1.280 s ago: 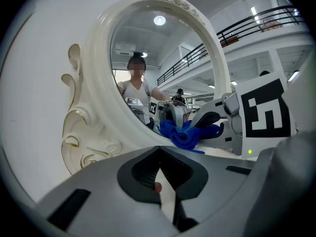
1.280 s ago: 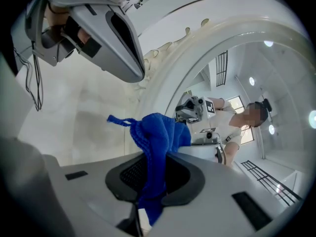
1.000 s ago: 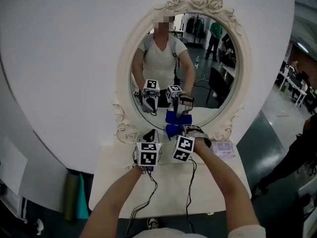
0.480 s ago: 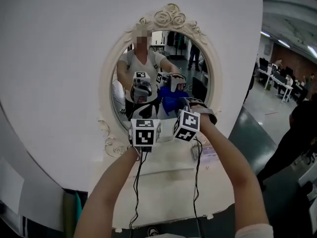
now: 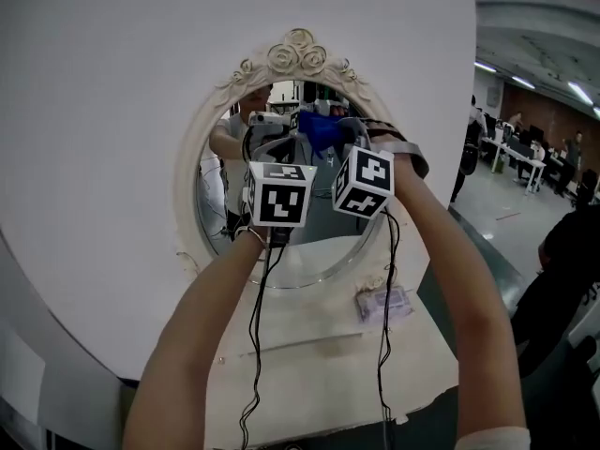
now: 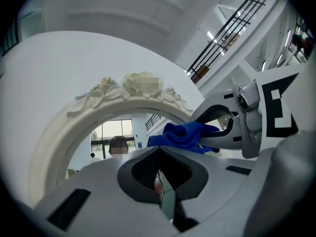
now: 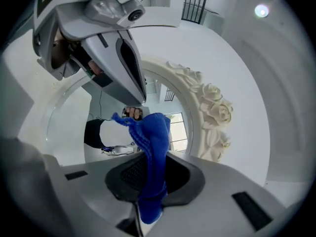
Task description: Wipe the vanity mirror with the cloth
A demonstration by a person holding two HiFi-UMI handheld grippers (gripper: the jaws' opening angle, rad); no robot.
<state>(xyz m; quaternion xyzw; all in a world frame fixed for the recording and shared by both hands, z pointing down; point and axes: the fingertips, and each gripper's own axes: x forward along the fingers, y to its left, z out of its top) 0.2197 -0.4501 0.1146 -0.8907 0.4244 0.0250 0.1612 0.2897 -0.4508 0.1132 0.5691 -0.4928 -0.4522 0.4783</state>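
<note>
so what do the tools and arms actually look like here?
Left tool and right tool: grey moulded bodies, each topped by a white cube with black square markers. A black cable drops from each along the forearm. Arms are bare, with a dark strap at the right wrist.

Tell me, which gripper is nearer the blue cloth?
Right. The right gripper clamps the blue cloth between its jaws; the left gripper sits just left of it, not touching.
</note>
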